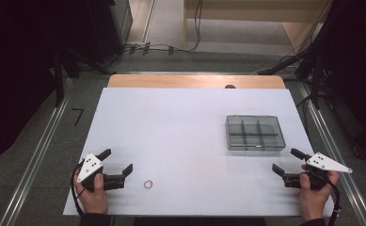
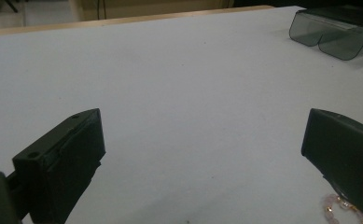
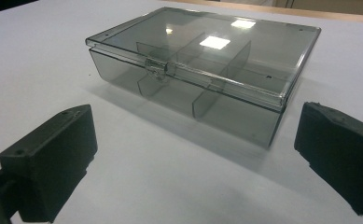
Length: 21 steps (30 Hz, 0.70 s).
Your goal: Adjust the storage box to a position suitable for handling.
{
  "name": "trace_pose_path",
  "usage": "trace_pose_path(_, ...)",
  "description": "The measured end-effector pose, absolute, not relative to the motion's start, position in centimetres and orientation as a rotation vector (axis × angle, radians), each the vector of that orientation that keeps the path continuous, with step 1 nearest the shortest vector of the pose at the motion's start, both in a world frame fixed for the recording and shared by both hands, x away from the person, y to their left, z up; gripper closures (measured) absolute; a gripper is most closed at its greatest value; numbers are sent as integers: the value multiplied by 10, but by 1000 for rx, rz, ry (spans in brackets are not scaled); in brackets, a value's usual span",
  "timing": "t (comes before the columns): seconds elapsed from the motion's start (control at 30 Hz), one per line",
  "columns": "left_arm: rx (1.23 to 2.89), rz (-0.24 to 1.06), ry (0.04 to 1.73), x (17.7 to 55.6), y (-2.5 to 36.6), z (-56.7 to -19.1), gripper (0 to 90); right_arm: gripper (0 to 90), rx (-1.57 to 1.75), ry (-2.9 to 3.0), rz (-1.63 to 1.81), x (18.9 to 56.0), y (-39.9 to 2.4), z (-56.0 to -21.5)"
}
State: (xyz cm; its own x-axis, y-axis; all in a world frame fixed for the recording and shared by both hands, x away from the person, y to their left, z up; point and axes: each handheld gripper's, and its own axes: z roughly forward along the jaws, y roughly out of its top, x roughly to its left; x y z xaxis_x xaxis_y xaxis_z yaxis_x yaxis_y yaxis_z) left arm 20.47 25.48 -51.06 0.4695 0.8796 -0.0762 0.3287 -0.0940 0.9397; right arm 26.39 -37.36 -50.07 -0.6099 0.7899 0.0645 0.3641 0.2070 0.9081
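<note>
A smoky clear plastic box (image 1: 255, 133) with inner dividers and a closed, latched lid (image 3: 202, 56) sits right of centre on the white table sheet (image 1: 180, 127). A small pink bead bracelet (image 1: 148, 184) lies near the front edge, just right of my left gripper (image 1: 118, 161). That gripper stands open with nothing between its jaws; in the left gripper view the bracelet (image 2: 338, 207) peeks out beside the right jaw. My right gripper (image 1: 287, 160) is open too, resting at the front right, a short way in front of the box (image 3: 193, 79).
The box (image 2: 335, 30) shows far off at the upper right of the left gripper view. A wooden table edge (image 1: 194, 81) runs along the back. Cables (image 1: 152, 47) lie on the floor beyond, with dark stands at both sides.
</note>
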Motion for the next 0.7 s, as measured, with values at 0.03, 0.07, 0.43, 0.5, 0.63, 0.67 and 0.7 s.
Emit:
trace_pose_path(0.03, 1658, 650, 1056, 205, 255, -511, 0, 0, 1069, 2074, 1382, 264, -374, -501)
trace_pose_path(0.07, 1659, 650, 1058, 205, 255, -511, 0, 0, 1065, 2076, 1384, 264, -374, -500)
trace_pose_path(0.43, 1655, 641, 1061, 206, 255, -511, 0, 37, 1054, 2108, 1459, 267, -372, -491)
trace_pose_path(0.5, 1657, 640, 1058, 206, 255, -511, 0, 50, 1060, 2122, 1421, 269, -368, -487)
trace_pose_path(0.63, 1660, 634, 1051, 205, 255, -511, 0, 133, 1077, 2098, 1379, 272, -365, -478)
trace_pose_path(0.67, 1657, 633, 1052, 206, 255, -511, 0, 155, 1093, 2090, 1363, 274, -365, -476)
trace_pose_path(0.7, 1656, 635, 1055, 206, 255, -511, 0, 214, 1113, 2072, 1341, 275, -366, -474)
